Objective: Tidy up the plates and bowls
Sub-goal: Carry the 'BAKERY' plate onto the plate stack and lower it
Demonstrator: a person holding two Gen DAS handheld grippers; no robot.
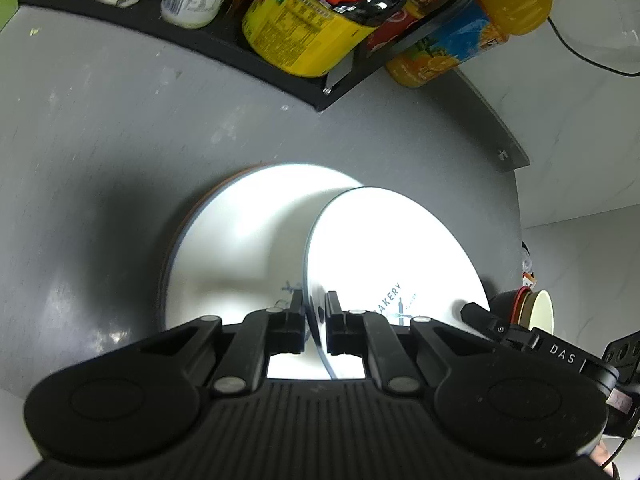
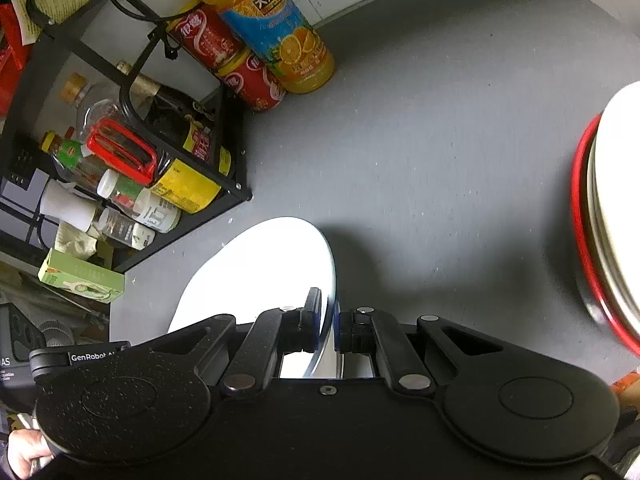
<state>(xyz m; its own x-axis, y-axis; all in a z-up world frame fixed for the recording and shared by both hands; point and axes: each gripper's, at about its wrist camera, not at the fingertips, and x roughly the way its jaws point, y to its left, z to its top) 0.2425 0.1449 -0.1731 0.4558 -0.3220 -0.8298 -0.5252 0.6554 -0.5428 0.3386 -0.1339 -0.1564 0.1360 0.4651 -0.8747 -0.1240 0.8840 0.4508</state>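
The left gripper (image 1: 313,312) pinches the rim of a white plate (image 1: 384,256) printed "BAKERY", held tilted over a second white plate (image 1: 240,240) lying on the grey tabletop (image 1: 100,140). The right gripper (image 2: 329,326) is clamped on the edge of a white plate (image 2: 260,272) above the tabletop. Farther right sits a stack of bowls (image 2: 608,216), and beyond stand a black rack (image 2: 120,140) and an orange juice bottle (image 2: 276,28).
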